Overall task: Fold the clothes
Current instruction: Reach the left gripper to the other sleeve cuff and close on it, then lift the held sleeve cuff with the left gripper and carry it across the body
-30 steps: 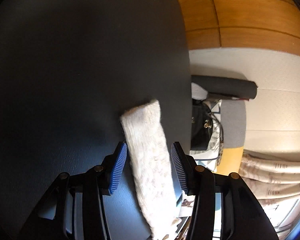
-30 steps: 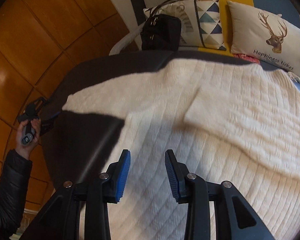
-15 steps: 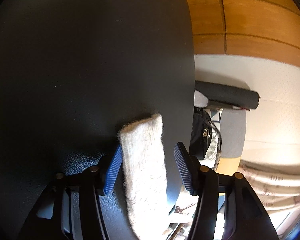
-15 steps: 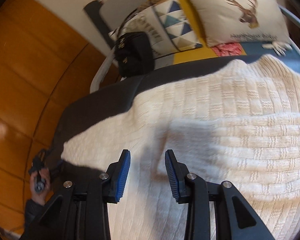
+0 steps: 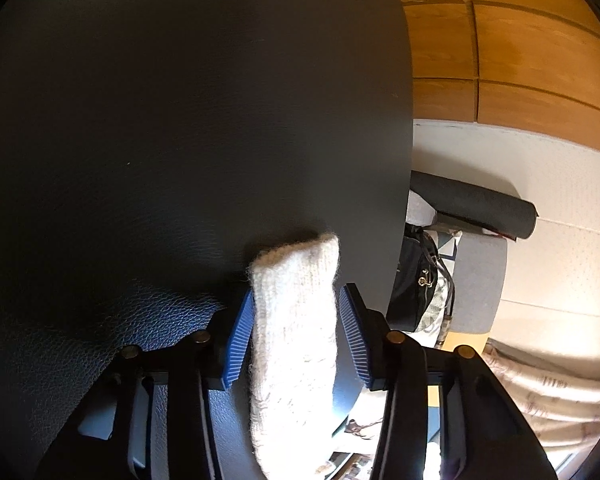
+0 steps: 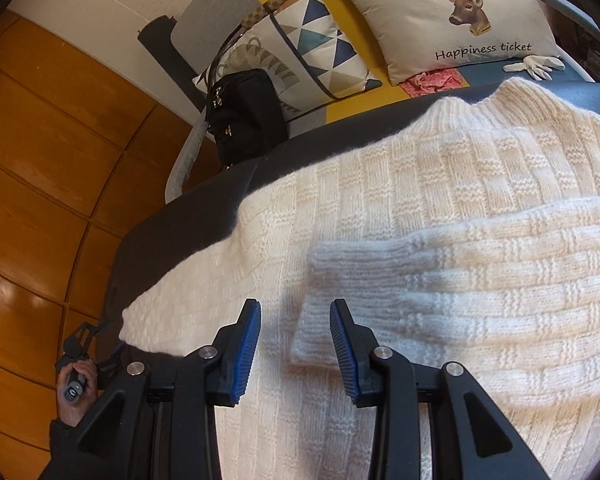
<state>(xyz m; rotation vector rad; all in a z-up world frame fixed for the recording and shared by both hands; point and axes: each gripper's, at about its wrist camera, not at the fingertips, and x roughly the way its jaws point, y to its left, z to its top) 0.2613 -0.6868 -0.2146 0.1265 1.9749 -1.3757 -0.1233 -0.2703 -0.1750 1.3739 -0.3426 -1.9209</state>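
Lying flat on the dark leather-look tabletop (image 6: 188, 216), the cream knit sweater (image 6: 400, 208) points its collar toward the far edge and the sofa, so its long axis runs away from the right wrist camera. One sleeve (image 6: 460, 280) is folded across the body, its long axis crosswise, with the ribbed cuff pointing left and ending just ahead of the right gripper (image 6: 294, 344). That gripper hangs over the sweater's body with its jaws parted and nothing between the blue pads; the cuff's lower corner sits just at the right pad.

Over on the left wrist view, the other sleeve (image 5: 296, 340) runs lengthwise between the left gripper's (image 5: 296, 328) fingers, cuff pointing forward across the table. Its jaws are closing, the left pad at the knit's edge, the right pad still apart from it, so no grip.

Beyond the table, a black handbag (image 6: 246, 114), a triangle-pattern cushion (image 6: 300, 48) and a deer cushion (image 6: 448, 16) sit on the sofa. The person's left hand (image 6: 76, 376) shows low at the table's side.
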